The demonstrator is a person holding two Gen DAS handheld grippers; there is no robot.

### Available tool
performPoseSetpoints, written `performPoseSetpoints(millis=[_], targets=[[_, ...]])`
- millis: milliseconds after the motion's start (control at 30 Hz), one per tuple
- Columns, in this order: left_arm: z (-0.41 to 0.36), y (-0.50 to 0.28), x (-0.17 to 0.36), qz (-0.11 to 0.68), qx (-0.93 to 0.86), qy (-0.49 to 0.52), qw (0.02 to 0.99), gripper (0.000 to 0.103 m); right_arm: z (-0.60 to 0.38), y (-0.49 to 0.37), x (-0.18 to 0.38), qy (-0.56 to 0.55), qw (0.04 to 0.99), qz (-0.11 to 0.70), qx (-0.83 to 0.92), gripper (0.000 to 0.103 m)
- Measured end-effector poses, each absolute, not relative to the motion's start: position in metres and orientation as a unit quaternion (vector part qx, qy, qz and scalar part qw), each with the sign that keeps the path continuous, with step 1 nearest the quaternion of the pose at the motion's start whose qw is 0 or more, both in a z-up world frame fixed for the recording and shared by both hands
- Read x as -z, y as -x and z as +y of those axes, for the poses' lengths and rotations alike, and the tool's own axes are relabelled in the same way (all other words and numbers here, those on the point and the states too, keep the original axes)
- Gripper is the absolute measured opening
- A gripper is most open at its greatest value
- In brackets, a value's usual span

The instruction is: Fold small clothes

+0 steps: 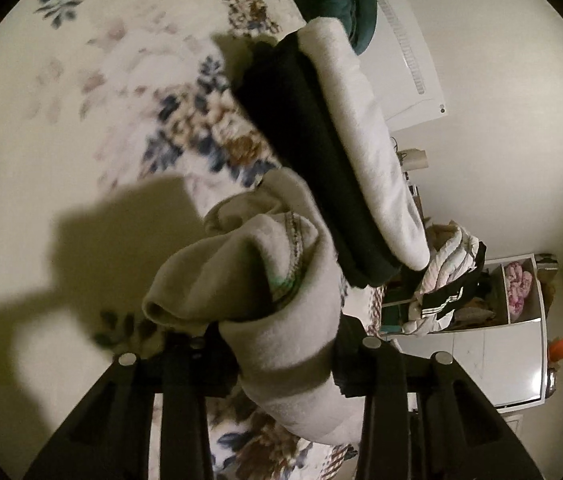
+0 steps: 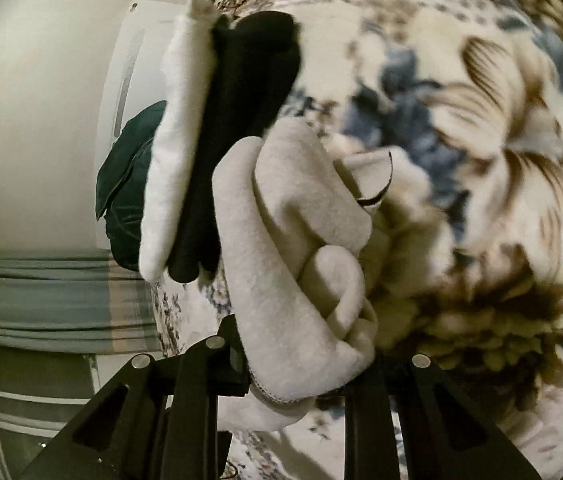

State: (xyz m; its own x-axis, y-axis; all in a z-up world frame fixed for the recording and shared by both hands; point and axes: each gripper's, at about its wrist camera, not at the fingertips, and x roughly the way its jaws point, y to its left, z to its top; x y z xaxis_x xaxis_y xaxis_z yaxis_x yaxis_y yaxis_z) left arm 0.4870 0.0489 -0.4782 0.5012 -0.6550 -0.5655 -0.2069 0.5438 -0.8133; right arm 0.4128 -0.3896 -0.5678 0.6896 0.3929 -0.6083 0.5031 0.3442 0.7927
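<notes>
Grey fleece garment (image 1: 281,320) stretches lengthwise between left tool (image 1: 281,360) and right tool (image 2: 293,360), both clamping it.

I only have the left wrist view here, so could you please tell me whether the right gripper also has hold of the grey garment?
Observer: Yes, the right gripper is shut on the grey garment, with bunched cloth filling the space between its fingers.
Operator: Thank you. What lies beyond the folded black and white pile on that side?
Observer: Past the folded pile, a dark green cushion rests against the white wall.
Operator: And below the cushion?
Observer: A grey-blue striped sheet runs along the bed's edge, under the floral blanket.
</notes>
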Motion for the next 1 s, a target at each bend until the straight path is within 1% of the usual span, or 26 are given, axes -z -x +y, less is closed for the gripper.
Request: performPoseSetpoints(millis=[133, 300, 467, 567, 667, 733, 800, 900, 1000], targets=[[0.042, -0.508, 0.451, 0.455, 0.163, 0.449, 0.751, 0.03, -0.387, -0.435, 0.535, -0.558, 0.739, 0.377, 0.019, 0.021], [0.031, -0.544, 0.425, 0.433, 0.176, 0.442, 0.766, 0.03, -0.391, -0.484, 0.495, -0.549, 0.752, 0.365, -0.009, 0.021], [0.03, -0.581, 0.392, 0.393, 0.178, 0.465, 0.773, 0.029, -0.397, -0.537, 0.442, -0.525, 0.778, 0.342, -0.045, 0.021], [0.026, -0.619, 0.355, 0.354, 0.193, 0.463, 0.789, 0.029, -0.402, -0.576, 0.419, -0.518, 0.788, 0.327, -0.06, 0.021], [0.018, -0.664, 0.338, 0.335, 0.205, 0.456, 0.798, 0.029, -0.414, -0.626, 0.407, -0.516, 0.797, 0.304, -0.071, 0.021], [0.009, -0.699, 0.335, 0.332, 0.208, 0.436, 0.81, 0.029, -0.422, -0.656, 0.409, -0.517, 0.799, 0.297, -0.073, 0.021], [0.0, -0.73, 0.348, 0.341, 0.203, 0.417, 0.817, 0.029, -0.43, -0.683, 0.423, -0.519, 0.798, 0.298, -0.072, 0.021], [-0.013, -0.76, 0.388, 0.382, 0.185, 0.385, 0.82, 0.029, -0.445, -0.722, 0.465, -0.514, 0.793, 0.324, -0.052, 0.021], [-0.018, -0.764, 0.431, 0.427, 0.166, 0.366, 0.81, 0.029, -0.46, -0.736, 0.517, -0.524, 0.769, 0.364, -0.026, 0.021]])
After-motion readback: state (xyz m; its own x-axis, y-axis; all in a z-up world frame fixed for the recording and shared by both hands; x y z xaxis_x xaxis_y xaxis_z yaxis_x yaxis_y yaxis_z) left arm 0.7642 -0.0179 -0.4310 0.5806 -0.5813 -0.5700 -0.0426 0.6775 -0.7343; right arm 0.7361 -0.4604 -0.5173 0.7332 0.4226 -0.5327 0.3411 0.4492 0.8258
